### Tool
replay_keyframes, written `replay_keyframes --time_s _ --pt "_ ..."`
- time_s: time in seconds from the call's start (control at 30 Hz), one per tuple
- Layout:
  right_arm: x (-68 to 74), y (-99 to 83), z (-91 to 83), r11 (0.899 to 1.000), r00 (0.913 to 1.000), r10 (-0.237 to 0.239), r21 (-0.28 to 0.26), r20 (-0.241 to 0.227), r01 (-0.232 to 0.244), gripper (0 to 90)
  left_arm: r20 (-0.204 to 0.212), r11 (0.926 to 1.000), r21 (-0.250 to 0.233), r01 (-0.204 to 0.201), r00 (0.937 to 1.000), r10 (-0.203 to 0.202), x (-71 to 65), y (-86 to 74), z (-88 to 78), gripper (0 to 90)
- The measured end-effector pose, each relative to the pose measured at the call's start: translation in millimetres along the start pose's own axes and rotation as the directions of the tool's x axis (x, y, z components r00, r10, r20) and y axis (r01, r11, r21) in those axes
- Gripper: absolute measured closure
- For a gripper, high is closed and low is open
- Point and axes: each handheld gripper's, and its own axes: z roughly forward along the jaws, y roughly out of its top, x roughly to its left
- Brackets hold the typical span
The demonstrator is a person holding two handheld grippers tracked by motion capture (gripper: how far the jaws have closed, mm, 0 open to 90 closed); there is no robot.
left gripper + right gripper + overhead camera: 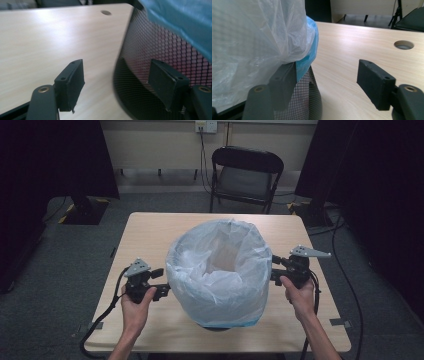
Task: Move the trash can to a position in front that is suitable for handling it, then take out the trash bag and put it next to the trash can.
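A black mesh bin [160,50] stands in the middle of the wooden table [150,230], lined with a whitish translucent bag [217,270] over a blue one [310,55]; the bags hang down over most of its wall. My left gripper [167,290] is level at the bin's left side, low down. In the left gripper view its jaws stand open [117,85], the right one in front of the mesh, with nothing pinched. My right gripper [274,270] is at the bin's right side, open [328,85], its left jaw close by the blue bag's hem and the mesh [307,100].
A black folding chair [245,175] stands beyond the far edge of the table. The tabletop has round cable holes [403,45] [106,12]. Cables trail from both grippers and across the floor at right [345,270]. Dark stands flank the table.
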Motion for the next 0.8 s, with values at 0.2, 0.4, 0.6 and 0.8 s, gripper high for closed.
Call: replay_keyframes --time_s 0.2,0.4,0.6,0.8 --pt "1.8 8.8 -9.4 1.000 0.9995 -0.016 -0.015 0.027 0.017 25.4 -0.014 0.9989 -0.044 -0.015 0.9998 0.014 8.5 8.5 -30.4 27.1" --pt "-5.0 19.1 -18.5 1.000 0.9976 -0.012 -0.026 0.068 0.014 24.9 -0.018 0.9961 -0.071 -0.052 0.9986 0.050 6.3 12.0 -51.6 27.2" --pt "7.3 30.8 -39.2 0.994 0.9969 -0.029 -0.105 0.073 0.036 29.6 -0.001 0.9879 -0.109 -0.111 0.9938 0.111 -19.9 23.8 -72.4 29.2" --pt "16.0 40.2 -60.0 0.987 0.9981 -0.037 -0.155 0.049 0.044 35.9 0.050 0.9802 -0.142 -0.138 0.9880 0.146 -43.4 44.8 -80.1 32.1"
